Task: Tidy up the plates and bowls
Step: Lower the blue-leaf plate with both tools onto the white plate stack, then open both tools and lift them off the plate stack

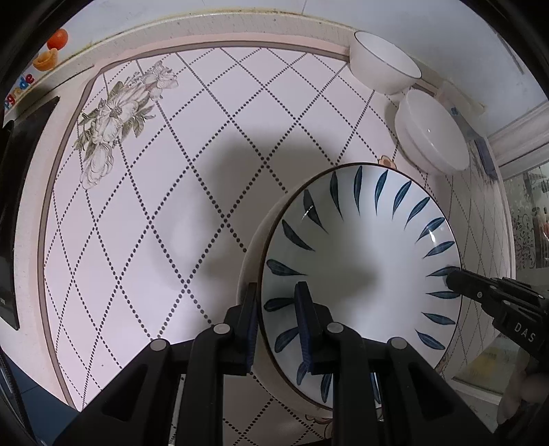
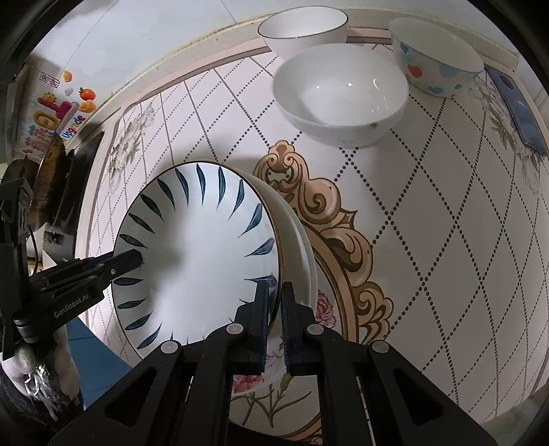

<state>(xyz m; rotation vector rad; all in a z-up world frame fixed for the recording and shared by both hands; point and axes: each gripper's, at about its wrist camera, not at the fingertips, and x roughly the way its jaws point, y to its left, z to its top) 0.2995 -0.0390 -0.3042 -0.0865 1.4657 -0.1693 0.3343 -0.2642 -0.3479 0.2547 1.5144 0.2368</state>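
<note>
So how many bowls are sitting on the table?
3. A plain white bowl with a thin dark rim at the back edge, a wide white bowl just in front of it, and a white bowl with coloured hearts beside them. More may be hidden.

Tabletop [image 2: 429,212]: pale, dotted diamond pattern, floral print. Three bowls far side: rimmed white [image 2: 303,29], plain white [image 2: 339,99], heart-patterned [image 2: 435,61].

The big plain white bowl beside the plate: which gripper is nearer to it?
Right. The right gripper clamps the leaf plate's rim on the side facing the big white bowl; the left gripper grips the opposite rim.
</note>
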